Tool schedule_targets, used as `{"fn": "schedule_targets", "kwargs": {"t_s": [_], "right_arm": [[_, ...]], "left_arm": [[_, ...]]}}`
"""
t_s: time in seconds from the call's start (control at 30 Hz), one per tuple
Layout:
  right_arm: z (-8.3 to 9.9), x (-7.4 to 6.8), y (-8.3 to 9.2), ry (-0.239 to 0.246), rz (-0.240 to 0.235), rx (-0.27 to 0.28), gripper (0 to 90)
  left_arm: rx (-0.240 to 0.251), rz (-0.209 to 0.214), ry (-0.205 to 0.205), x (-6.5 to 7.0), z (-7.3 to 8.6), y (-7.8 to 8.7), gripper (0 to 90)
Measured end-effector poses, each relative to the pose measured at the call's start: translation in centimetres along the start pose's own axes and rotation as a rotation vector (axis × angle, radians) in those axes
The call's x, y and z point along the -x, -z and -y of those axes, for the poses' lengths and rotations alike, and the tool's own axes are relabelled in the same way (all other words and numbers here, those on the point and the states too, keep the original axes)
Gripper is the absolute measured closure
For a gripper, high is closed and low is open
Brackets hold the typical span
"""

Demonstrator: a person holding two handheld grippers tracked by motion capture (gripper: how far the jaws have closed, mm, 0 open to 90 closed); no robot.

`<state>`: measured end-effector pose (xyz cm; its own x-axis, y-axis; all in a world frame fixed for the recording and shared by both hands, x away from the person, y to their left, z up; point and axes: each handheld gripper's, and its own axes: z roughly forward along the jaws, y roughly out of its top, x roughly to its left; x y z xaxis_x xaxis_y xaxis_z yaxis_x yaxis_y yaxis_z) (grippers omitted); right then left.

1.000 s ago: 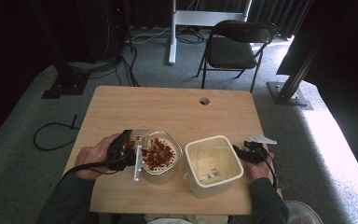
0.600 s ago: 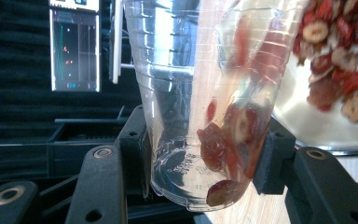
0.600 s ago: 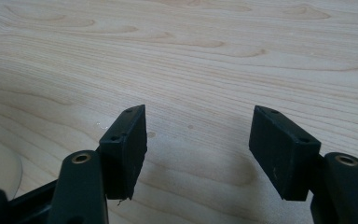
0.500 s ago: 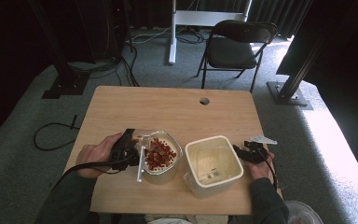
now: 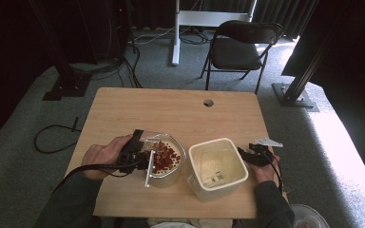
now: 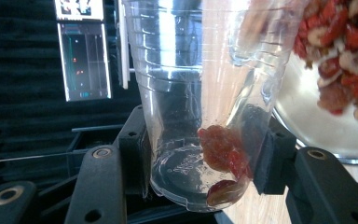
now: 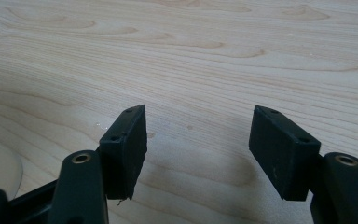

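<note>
High view: on the wooden bench [image 5: 171,109] the left tongs [image 5: 140,159] grip a clear plastic cup [image 5: 158,142] tipped on its side over a round bowl [image 5: 177,170], whose top is covered with red and pale dried pieces [image 5: 165,156]. Just beside the bowl, to its right, stands a cream square tub [image 5: 217,167] (its inside looks bare apart from a small label or mark). The right tongs [image 5: 252,155] rest low at the tub's right edge, apart from it.

Left gripper view: both jaws press the cup's [image 6: 205,116] base from either side, with a few red pieces [image 6: 223,158] clinging inside.

Right gripper view: the right tongs [image 7: 198,149] stand wide apart with nothing between them, above bare wood grain [image 7: 214,56].
</note>
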<state>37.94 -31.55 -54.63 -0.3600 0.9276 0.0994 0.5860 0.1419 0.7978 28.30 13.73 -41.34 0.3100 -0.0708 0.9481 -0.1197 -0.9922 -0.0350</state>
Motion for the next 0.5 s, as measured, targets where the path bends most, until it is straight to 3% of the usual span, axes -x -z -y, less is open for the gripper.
{"fn": "schedule_targets", "kwargs": {"t_s": [0.13,0.27,0.3,0.37,0.5], "right_arm": [[0.0,0.0,0.0,0.003,0.000,0.001,36.3],[0.0,0.0,0.0,0.004,0.001,0.000,36.3],[0.0,0.0,0.0,0.002,0.002,0.000,36.3],[0.0,-0.1,0.0,0.004,0.001,0.000,36.3],[0.0,0.0,0.0,-0.002,-0.002,0.001,36.3]], "left_arm": [[-0.043,-0.001,-0.007,0.2,1.1,-0.3,49.5],[-0.023,-0.013,-0.005,0.0,0.4,-0.1,49.5],[0.004,-0.016,-0.018,0.0,-0.5,0.1,49.5],[0.008,-0.019,-0.042,0.1,-0.8,0.1,49.4],[-0.039,-0.017,-0.042,0.2,0.3,-0.2,49.4]]}}
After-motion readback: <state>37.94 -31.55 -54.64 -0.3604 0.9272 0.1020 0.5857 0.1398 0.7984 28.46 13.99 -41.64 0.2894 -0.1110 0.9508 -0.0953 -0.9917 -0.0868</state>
